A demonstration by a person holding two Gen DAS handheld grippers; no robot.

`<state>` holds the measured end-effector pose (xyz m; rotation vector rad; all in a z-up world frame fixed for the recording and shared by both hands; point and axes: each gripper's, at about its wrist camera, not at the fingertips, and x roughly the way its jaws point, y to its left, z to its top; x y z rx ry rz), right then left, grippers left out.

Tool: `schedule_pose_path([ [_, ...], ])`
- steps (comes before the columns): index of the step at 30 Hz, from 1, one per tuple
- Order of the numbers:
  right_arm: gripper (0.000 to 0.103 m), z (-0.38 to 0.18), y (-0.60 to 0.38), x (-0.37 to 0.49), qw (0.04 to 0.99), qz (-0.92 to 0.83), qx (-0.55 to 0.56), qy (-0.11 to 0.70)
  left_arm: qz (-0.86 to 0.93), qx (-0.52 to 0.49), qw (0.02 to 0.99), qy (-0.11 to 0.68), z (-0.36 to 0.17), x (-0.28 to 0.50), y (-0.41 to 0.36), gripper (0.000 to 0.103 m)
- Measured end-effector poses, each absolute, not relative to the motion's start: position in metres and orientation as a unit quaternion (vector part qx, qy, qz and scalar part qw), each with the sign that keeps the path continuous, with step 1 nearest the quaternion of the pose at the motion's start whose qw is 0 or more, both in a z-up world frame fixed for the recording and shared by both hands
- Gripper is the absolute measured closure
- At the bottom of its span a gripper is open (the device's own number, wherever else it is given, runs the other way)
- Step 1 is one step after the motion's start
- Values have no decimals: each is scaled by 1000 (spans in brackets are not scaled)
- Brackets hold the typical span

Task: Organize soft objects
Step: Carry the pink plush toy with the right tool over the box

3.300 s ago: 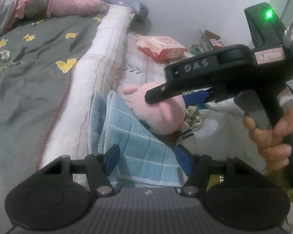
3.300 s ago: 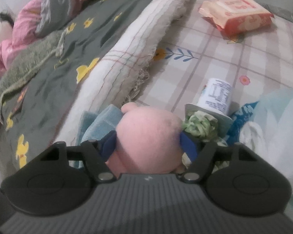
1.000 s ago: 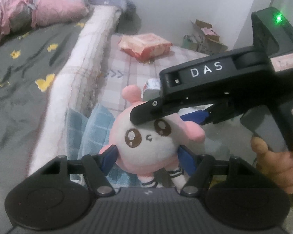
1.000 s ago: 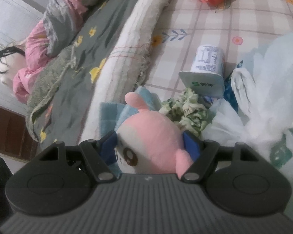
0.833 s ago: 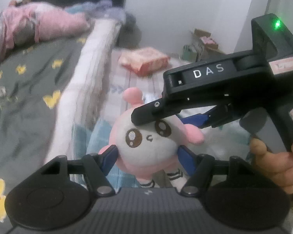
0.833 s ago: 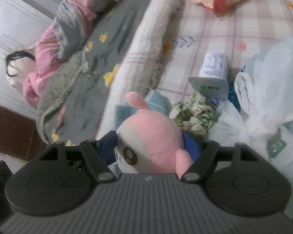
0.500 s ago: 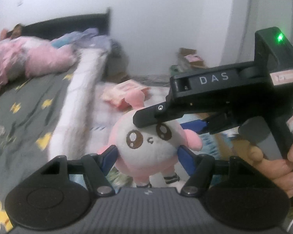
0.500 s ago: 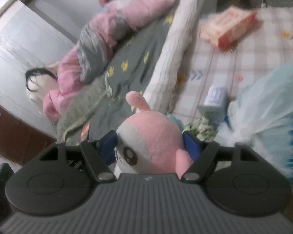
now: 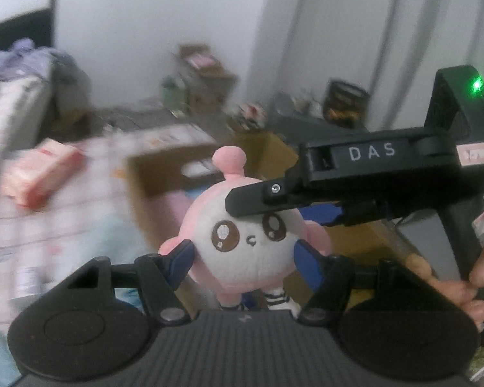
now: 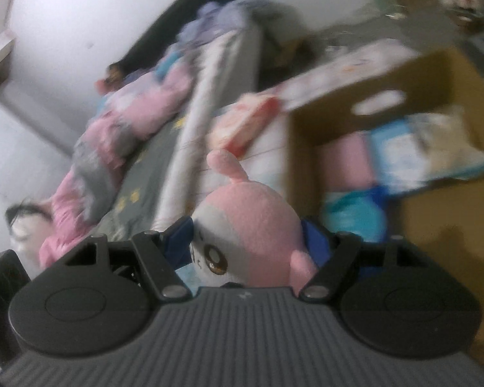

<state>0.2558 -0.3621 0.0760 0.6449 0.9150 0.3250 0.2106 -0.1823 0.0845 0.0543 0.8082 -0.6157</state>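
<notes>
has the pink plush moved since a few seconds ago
Yes. The pink plush, gripped in the right claw, has been lifted off the bed up and toward the cardboard box.

A: Room check? 
B: White walls [image 9: 151,25], pale curtain [image 9: 355,32] on the right – dim, flat light.
A: Furniture?
B: Bed [image 10: 151,174] with dark headboard [image 10: 177,13], grey quilt – cluttered floor [image 9: 151,119] beyond, all blurred.
</notes>
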Motion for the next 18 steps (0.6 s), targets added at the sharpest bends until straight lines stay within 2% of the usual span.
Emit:
schedule_pose_path([
  [8,29,6,-432,278,810,88,328,479,-314,54,828,461,25,256,-255,35],
  [14,29,-31,-451,315,801,69,322,500,-311,82,796,513,-12,280,-278,37],
  [18,29,-54,-456,331,794,60,312,518,-307,94,794,516,-20,286,-285,37],
])
